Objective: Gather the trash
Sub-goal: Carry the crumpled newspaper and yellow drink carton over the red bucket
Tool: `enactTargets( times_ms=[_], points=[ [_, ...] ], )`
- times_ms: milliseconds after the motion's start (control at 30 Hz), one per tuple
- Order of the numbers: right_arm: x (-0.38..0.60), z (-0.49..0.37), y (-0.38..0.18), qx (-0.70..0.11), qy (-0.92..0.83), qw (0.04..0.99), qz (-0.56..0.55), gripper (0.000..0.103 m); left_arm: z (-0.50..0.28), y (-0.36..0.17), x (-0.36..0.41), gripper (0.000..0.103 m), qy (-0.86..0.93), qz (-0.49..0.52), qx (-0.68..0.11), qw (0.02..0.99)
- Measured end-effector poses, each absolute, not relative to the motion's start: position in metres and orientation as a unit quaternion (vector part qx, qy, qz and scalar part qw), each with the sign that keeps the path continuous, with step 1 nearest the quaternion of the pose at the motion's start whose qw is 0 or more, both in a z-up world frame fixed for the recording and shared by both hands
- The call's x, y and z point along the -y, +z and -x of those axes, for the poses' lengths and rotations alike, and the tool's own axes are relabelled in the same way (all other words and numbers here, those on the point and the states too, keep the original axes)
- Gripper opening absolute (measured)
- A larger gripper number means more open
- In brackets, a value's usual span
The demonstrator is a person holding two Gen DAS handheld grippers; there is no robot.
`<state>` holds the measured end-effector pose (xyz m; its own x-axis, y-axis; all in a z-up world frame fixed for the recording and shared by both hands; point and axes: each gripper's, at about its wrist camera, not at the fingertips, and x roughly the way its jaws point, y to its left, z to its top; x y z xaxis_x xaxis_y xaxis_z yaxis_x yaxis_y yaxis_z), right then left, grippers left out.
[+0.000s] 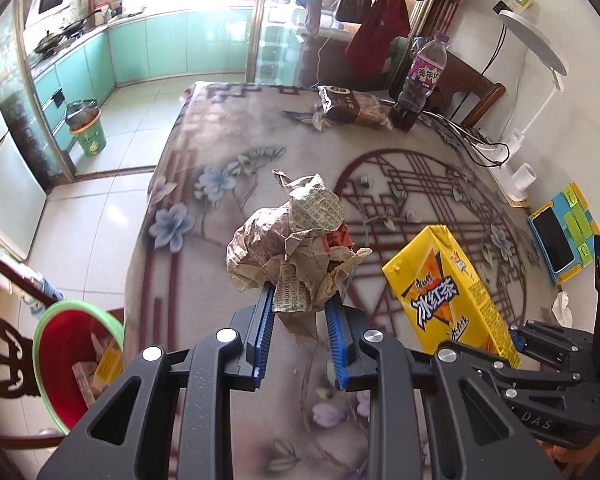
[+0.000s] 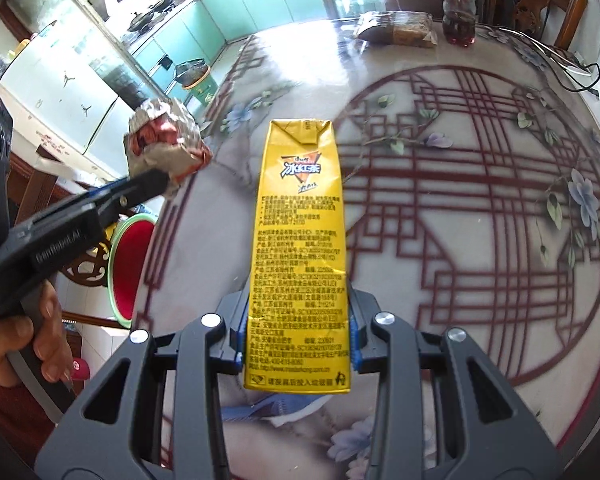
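Crumpled newspaper clamped in left jaws, yellow carton in right, above table.

Left tongs: matte black moulded frame with triangular cut-outs in the outer arms. Four round silver pivot caps sit across the linkage. Finger pads are blue and finely ribbed, each backed by a black carrier.

Right tongs: same build, with black frame, silver pivot caps and blue ribbed pads. Seen from the left wrist camera, its body carries the pale letters "DAS".

Left hand: bare skin, light brown, fingers wrapped on a black handle. A dark red sleeve shows below it.
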<state>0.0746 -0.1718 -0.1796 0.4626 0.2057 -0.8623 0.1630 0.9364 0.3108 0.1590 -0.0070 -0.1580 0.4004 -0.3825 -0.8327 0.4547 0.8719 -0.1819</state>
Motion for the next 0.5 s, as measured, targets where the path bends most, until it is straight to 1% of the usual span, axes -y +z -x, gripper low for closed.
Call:
enactTargets(
  times_ms=[267,500],
  points=[
    [0.14,-0.067,-0.172,-0.518,0.035,0.839,-0.165,0.035,-0.13,-0.164,-0.03,0.023,-0.218,-0.028,-0.494,0.841],
    [0.113,-0.069,-0.169,-0.519,0.054,0.84,-0.151,0.035,-0.123,-0.167,-0.06,0.023,-0.196,-0.013,-0.498,0.844]
  ],
)
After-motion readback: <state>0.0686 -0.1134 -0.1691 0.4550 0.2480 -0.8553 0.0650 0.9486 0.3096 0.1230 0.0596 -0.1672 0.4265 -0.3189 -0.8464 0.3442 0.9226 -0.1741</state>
